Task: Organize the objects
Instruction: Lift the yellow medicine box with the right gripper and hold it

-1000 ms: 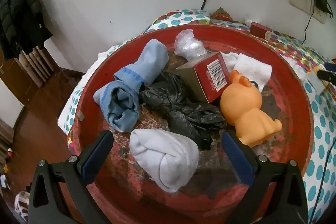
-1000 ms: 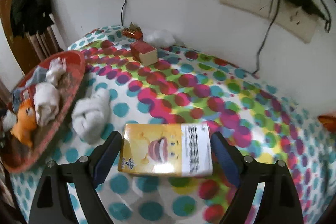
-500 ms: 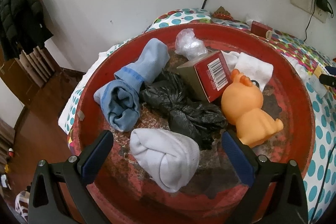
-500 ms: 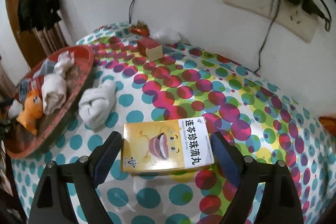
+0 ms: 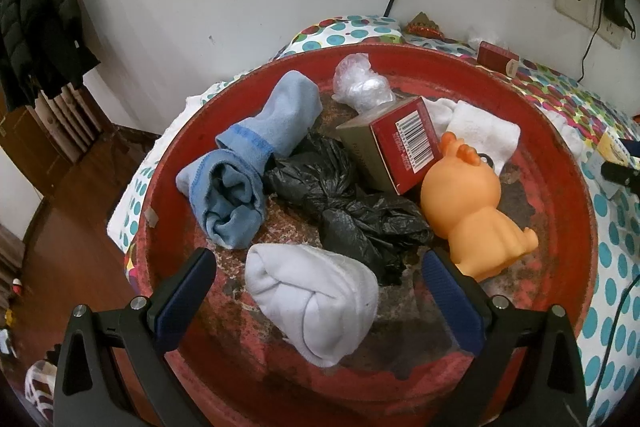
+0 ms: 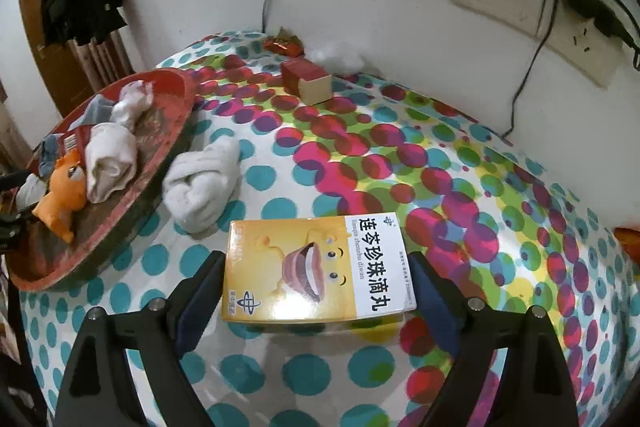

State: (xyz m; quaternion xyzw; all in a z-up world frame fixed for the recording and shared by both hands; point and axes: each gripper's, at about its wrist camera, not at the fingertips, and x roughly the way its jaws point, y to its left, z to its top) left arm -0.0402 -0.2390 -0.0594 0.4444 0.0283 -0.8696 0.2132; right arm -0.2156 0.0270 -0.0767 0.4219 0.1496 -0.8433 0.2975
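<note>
Holding a yellow box (image 6: pixel 320 267) between its fingers (image 6: pixel 200 291), the right gripper (image 6: pixel 316 291) lifts it above a polka-dot surface (image 6: pixel 440 163); its shadow falls below. A rolled white sock (image 6: pixel 202 183) lies just beside a red tray (image 6: pixel 168 143). The left gripper (image 5: pixel 318 289) hovers over the tray's near side, fingers (image 5: pixel 186 297) wide apart around a white sock (image 5: pixel 316 301). The tray also holds a blue sock (image 5: pixel 248 163), black bag (image 5: pixel 344 199), red box (image 5: pixel 400 147) and orange toy (image 5: pixel 468 207).
</note>
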